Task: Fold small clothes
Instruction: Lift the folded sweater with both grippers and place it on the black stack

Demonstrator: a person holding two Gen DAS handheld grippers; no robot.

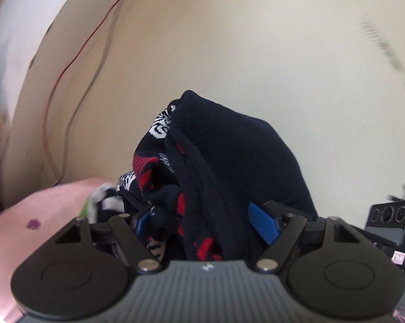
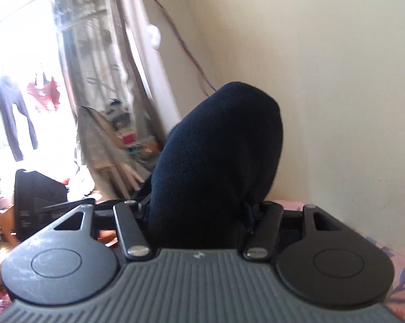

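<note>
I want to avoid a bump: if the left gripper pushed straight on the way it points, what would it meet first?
Apart from the dark navy knitted garment with red and white pattern bunched between the left gripper fingers, the cream wall lies straight ahead. Nothing else shows in between, though depth is unclear.

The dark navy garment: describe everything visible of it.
The dark navy garment is soft knit fabric with red and white patterning on its folds. It is bunched and lifted, draped between the blue pads of the left hand-held gripper. The right hand-held gripper holds plain navy cloth, probably the same piece.
</note>
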